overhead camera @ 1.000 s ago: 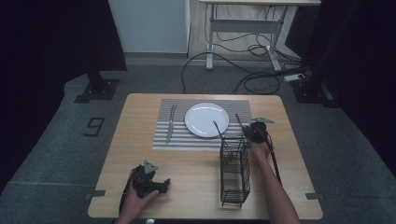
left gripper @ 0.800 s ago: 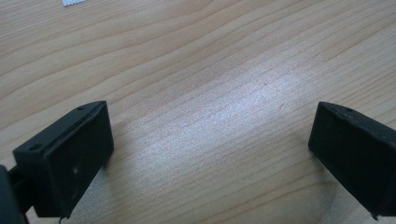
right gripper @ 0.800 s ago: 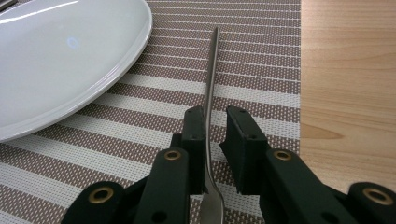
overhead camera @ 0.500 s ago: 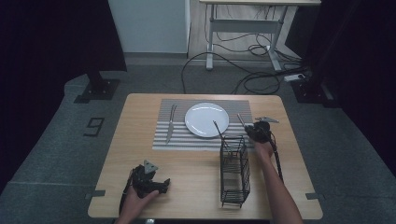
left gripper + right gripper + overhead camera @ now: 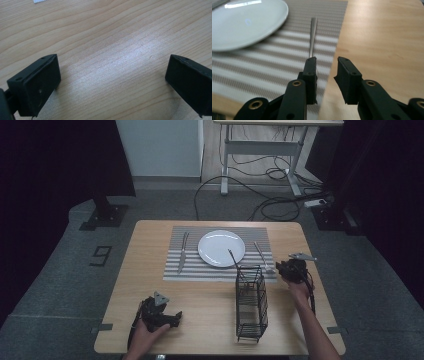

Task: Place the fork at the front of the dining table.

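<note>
A white plate (image 5: 221, 247) lies on a striped placemat (image 5: 200, 270), with a fork (image 5: 182, 252) to its left and a metal utensil (image 5: 262, 256) to its right. My right gripper (image 5: 289, 269) hovers just right of the mat. In the right gripper view its jaws (image 5: 326, 60) stand a little apart and have just been opening, with nothing between them. The utensil's handle (image 5: 313, 37) lies ahead of them on the mat, beside the plate (image 5: 247, 22). My left gripper (image 5: 167, 317) rests near the table's front edge. In the left gripper view it (image 5: 112, 62) is wide open over bare wood.
A black wire rack (image 5: 250, 305) stands on the table between the two hands, and a thin utensil (image 5: 233, 260) leans out of its far end. The table's right edge is close to the right hand. Cables and a desk frame sit on the floor beyond.
The right hand has drawn to the right, off the placemat's edge toward the table's right side. The left hand has stayed put.
</note>
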